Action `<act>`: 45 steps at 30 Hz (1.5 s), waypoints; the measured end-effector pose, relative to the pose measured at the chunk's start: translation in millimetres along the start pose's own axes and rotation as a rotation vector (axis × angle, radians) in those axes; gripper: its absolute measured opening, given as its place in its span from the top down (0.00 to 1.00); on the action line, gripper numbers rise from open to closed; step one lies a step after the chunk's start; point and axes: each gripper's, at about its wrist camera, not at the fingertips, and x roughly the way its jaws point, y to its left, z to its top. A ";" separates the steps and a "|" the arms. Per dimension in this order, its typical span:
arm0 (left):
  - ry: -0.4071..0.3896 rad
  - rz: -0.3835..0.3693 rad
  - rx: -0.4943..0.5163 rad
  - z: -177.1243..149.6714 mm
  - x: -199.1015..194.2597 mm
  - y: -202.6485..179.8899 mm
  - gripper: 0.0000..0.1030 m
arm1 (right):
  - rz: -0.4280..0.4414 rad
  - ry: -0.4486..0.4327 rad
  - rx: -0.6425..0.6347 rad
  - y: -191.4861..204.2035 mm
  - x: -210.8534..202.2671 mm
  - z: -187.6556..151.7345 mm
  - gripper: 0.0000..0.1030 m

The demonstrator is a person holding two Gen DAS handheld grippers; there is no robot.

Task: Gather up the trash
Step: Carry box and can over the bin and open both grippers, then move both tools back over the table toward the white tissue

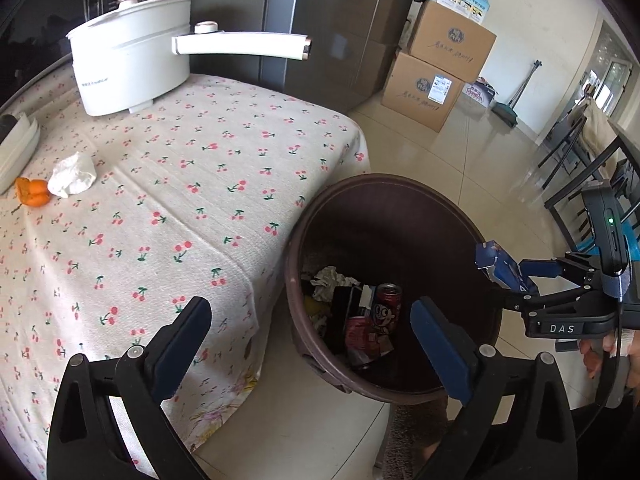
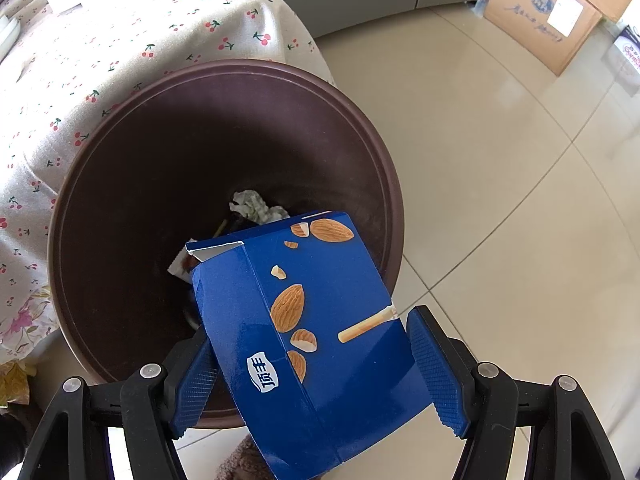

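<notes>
The flat blue cardboard snack box printed with almonds (image 2: 320,332) hangs tilted over the near rim of the round dark-brown plastic trash bin (image 2: 224,80), its torn open end pointing down into the bin's mouth. The right gripper (image 2: 316,376) points steeply downward above that rim and is clenched on the box, its two ribbed blue pads pressing the box's sides. Deep in the bin, below the box, lie a red drink can with a cartoon face (image 1: 386,308) and a crumpled white paper wad (image 2: 256,206) among other scraps too dark to tell apart. The left gripper (image 1: 310,344) slants down just beside the bin, on the side next to the counter, its jaws spread wide with nothing between them. A person's hand (image 1: 600,354) grips the right tool's handle on the bin's far side from the counter. The counter, draped in a cream woven cloth with a cherry print (image 1: 200,184), touches the bin's wall; well away from the bin on that cloth rest a crumpled white tissue (image 1: 72,175), an orange peel (image 1: 32,192) touching it, and a white electric pot with a long handle (image 1: 132,52).
</notes>
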 end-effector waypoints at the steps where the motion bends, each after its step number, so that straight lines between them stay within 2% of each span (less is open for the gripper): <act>1: -0.001 0.007 -0.006 -0.5 -2.3 3.7 0.02 | 0.000 -0.002 0.000 0.9 -0.8 0.2 0.25; 4: -0.008 0.030 -0.022 -2.0 -10.2 14.7 0.01 | 0.009 -0.026 0.008 3.4 -5.3 2.1 0.24; 7: -0.013 0.049 -0.039 -3.9 -18.8 25.7 0.01 | 0.019 -0.039 0.019 6.7 -9.0 6.2 0.08; 17: -0.031 0.106 -0.115 -14.5 -54.4 69.8 0.01 | 0.045 -0.041 -0.028 40.5 -19.3 15.5 0.08; 27: -0.056 0.167 -0.253 -33.0 -97.8 133.1 0.01 | 0.077 -0.066 -0.091 90.3 -33.1 27.8 0.08; 38: -0.075 0.288 -0.404 -63.2 -144.4 213.8 0.00 | 0.124 -0.106 -0.187 176.3 -47.5 57.8 0.08; 42: -0.074 0.339 -0.448 -72.1 -152.6 241.8 0.00 | 0.140 -0.108 -0.221 216.1 -42.8 80.8 0.08; 45: -0.091 0.405 -0.462 -78.8 -155.0 261.6 0.00 | 0.179 -0.112 -0.218 246.1 -36.3 101.7 0.08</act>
